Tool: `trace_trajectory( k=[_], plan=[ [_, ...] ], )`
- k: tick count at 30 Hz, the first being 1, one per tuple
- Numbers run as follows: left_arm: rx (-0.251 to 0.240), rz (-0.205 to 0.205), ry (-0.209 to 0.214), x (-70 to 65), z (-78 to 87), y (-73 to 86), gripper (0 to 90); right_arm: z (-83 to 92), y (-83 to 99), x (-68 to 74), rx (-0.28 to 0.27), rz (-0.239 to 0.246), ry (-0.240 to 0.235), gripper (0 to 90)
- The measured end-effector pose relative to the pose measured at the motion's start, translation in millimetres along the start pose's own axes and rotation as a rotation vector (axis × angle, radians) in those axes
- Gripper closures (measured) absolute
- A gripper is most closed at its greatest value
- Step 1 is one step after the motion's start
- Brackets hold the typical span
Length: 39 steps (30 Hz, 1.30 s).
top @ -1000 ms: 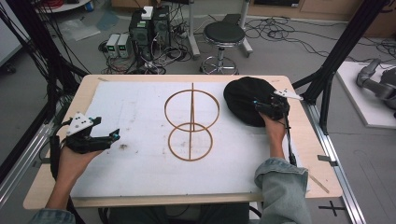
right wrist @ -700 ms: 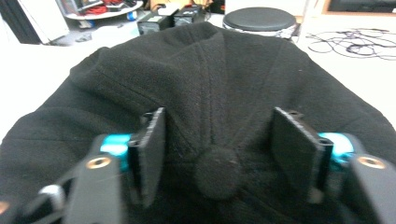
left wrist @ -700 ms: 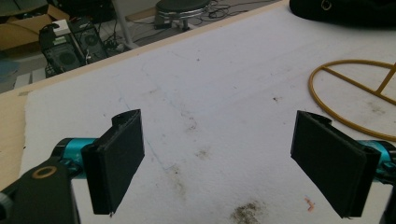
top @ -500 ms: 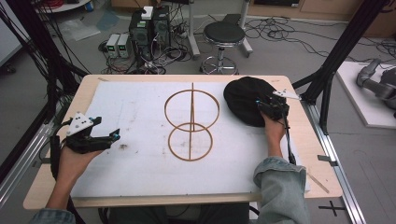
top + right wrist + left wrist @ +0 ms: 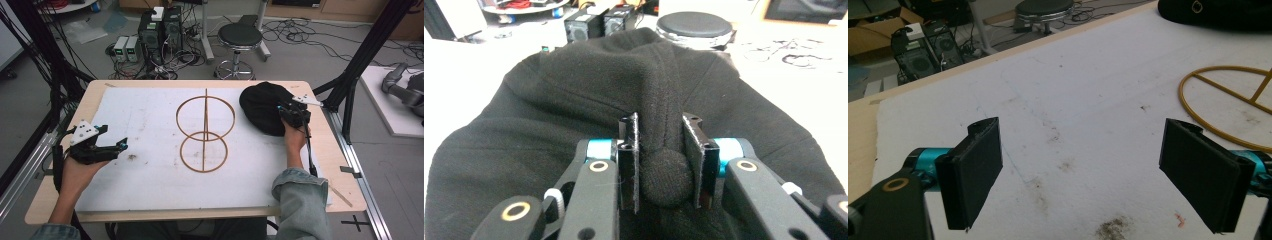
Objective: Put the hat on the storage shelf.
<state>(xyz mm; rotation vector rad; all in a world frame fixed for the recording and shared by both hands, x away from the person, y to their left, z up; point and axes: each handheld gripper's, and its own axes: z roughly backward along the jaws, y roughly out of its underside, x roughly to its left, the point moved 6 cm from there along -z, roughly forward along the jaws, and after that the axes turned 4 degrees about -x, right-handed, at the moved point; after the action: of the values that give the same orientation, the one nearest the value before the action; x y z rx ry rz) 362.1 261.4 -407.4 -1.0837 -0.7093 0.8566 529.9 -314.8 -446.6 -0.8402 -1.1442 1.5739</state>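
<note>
Right of the brass double-ring wire stand [image 5: 204, 131], the right gripper [image 5: 660, 162], its jaws having just closed, is pinching a fold of the soft black fleece garment [image 5: 589, 95]; the left gripper [image 5: 1083, 172] is resting with jaws apart.

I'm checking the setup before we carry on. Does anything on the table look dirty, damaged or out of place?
The white mat carries brownish stains, the darkest near the left gripper. Otherwise nothing stands out: the wire hat stand lies flat mid-table, and the right gripper has just closed on a fold of the black hat.
</note>
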Motion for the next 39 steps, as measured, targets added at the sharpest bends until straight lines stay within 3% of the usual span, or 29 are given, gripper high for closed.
trace_trajectory(
  k=[6,9,12,13,18,27,30,39],
  plan=[
    [0.000,-0.002,0.000,0.0,0.1,-0.1,17.6,11.6,-12.7,-1.9,-0.054,-0.063,-0.001,72.8],
    [-0.001,-0.001,-0.002,-0.5,-0.5,-0.3,17.6,15.8,-19.4,-1.9,-0.049,-0.097,-0.004,72.8],
    [-0.002,0.000,0.000,-0.7,-0.3,-0.8,17.6,22.1,-32.5,0.2,-0.083,-0.109,-0.009,72.8],
    [-0.004,0.000,0.000,-0.6,-0.2,-1.0,17.6,25.1,-40.0,1.6,-0.091,-0.092,-0.004,72.8],
    [-0.008,-0.001,-0.003,0.4,0.9,-1.7,17.5,32.1,-51.3,2.2,-0.098,-0.104,-0.004,72.9],
    [-0.017,0.003,-0.008,2.1,3.2,-3.3,17.6,53.0,-81.9,1.5,-0.164,-0.087,-0.006,72.8],
    [-0.018,0.007,-0.008,2.3,3.3,-3.5,17.5,61.9,-92.5,1.4,-0.200,-0.115,-0.025,72.8],
    [-0.021,0.006,-0.010,3.0,3.7,-3.9,17.6,83.4,-123.8,8.5,-0.272,-0.103,-0.067,72.8]
  ],
)
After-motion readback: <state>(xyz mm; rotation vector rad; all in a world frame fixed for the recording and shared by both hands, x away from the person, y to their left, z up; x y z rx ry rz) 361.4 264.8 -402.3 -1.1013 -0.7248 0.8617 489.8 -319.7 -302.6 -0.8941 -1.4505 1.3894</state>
